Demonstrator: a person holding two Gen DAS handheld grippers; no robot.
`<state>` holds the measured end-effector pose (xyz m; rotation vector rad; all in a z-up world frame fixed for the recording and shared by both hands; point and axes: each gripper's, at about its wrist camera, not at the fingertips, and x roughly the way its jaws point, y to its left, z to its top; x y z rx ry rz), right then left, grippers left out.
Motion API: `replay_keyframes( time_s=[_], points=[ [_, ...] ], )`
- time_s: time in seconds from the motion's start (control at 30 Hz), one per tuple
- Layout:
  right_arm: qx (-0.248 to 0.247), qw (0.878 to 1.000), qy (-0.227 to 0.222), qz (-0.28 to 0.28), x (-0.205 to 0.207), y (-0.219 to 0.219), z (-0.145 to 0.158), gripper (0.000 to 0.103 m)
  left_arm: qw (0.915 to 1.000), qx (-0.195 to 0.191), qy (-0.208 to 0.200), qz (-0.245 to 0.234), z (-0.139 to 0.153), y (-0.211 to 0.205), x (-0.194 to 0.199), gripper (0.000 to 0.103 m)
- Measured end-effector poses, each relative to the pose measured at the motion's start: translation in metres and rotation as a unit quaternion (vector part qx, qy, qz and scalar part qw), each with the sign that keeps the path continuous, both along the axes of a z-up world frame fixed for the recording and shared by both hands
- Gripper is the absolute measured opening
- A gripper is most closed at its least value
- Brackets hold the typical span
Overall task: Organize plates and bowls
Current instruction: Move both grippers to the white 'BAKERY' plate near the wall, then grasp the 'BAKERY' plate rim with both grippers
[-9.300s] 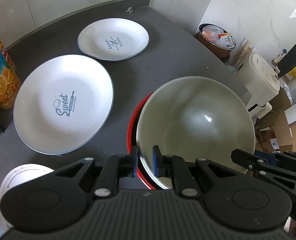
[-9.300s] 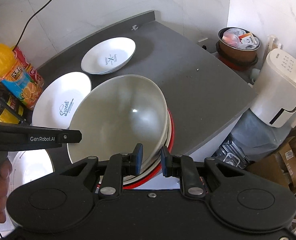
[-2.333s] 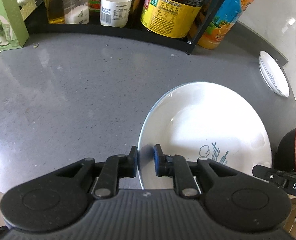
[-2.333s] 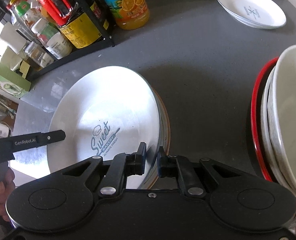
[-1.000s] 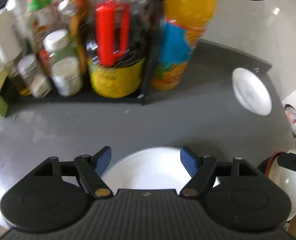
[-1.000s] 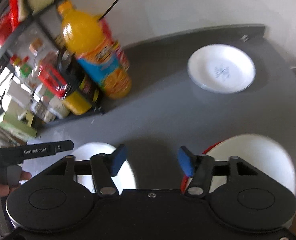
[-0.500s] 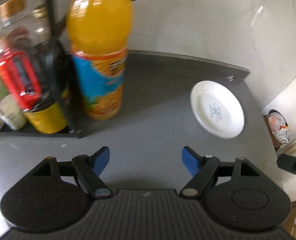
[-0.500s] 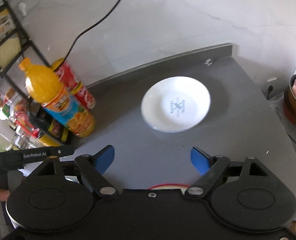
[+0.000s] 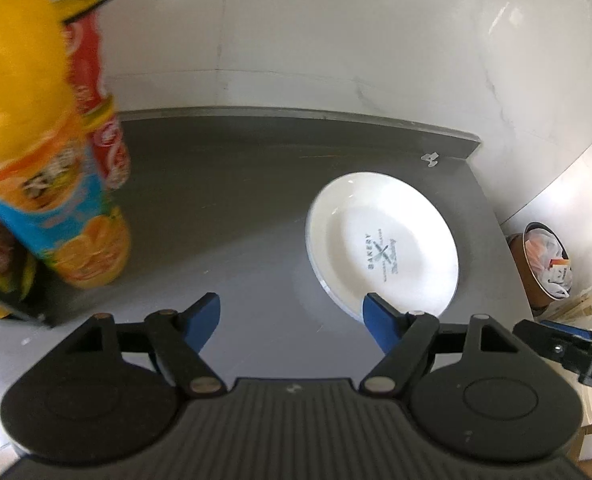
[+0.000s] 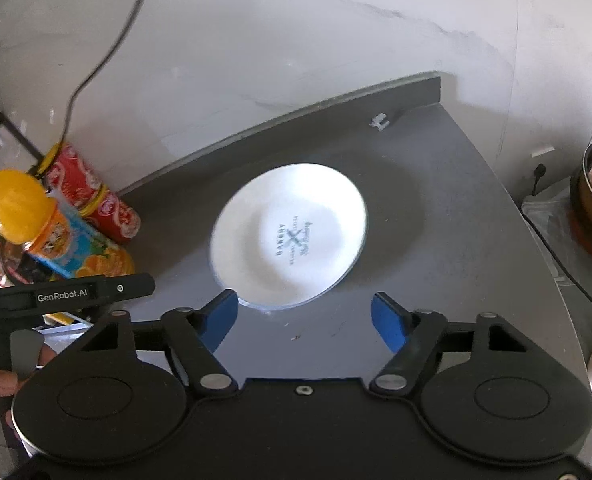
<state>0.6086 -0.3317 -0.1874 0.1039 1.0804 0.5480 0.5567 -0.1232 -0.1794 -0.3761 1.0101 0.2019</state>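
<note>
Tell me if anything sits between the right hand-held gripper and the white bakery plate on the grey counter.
Nothing visible does. The right hand-held gripper is open, and only bare grey counter lies between it and the white bakery plate. The orange juice bottle and red can stand off to the left.

On my left stands an orange juice bottle (image 9: 52,184) on the grey worktop (image 9: 232,208), with a red can (image 10: 96,204) just behind it against the marble wall (image 10: 296,40). A black cable (image 10: 108,44) runs down that wall. Off the worktop's right edge I see a brown bin (image 9: 545,264) holding wrappers.
</note>
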Motion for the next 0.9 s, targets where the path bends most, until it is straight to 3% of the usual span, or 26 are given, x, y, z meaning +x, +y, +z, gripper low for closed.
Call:
replay_keyframes(
  time_s=[0.2,0.5,0.9],
  points=[
    [-0.005,1.0,0.014,-0.001,0.031,-0.004,-0.032,0.059,1.0,-0.005,0.008,-0.001,-0.025,-0.01,0.03,0.072],
    [-0.001,1.0,0.025,0.001,0.06,0.001,-0.071,0.047,0.9992,-0.019,0.027,0.025,-0.064,-0.004,0.056,0.055],
    [0.002,0.999,0.036,-0.007,0.081,0.011,-0.098,0.023,0.9987,-0.026,0.026,0.035,-0.086,-0.008,0.084,0.023]
  ],
)
